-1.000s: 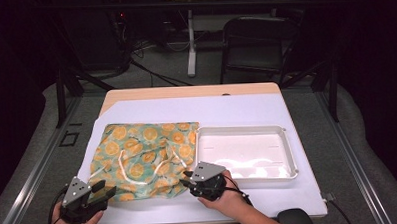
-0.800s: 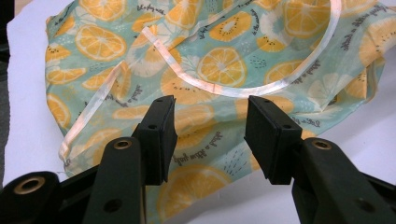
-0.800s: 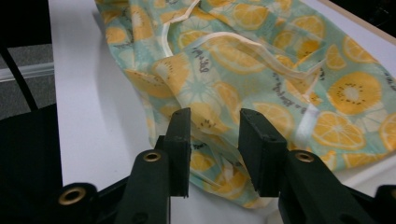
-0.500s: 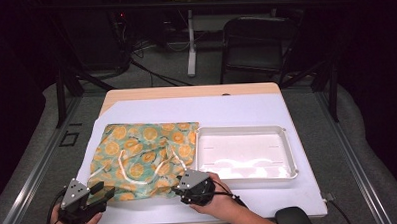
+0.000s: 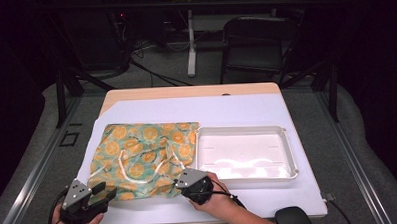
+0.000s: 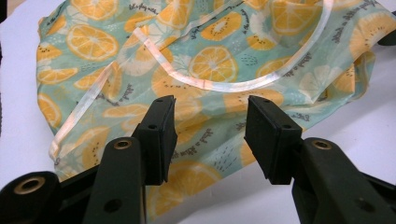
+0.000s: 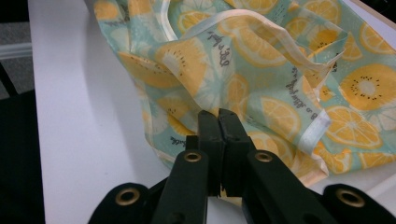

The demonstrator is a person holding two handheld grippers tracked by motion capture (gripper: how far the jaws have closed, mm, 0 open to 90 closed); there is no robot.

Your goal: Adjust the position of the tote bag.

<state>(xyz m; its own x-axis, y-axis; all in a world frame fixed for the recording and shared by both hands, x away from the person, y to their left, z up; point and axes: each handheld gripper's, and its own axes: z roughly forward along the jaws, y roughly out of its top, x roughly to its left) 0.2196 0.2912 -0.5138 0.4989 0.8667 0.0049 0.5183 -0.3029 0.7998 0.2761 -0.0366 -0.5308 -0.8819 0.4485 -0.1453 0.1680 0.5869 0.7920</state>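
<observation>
The right tool (image 5: 181, 185) has been shifted left to lower centre, its jaws just closed on the one fruit-print bag (image 5: 143, 156). The left tool (image 5: 103, 193), lower left, is held open. One white tray (image 5: 288, 154) is seen on the table (image 5: 246, 108).

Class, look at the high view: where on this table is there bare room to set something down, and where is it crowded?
Free: the white strip beyond the fruit-print bag and tray, plus the tray's bare floor. Crowded: the near edge, where the left gripper and right gripper meet the bag.
</observation>
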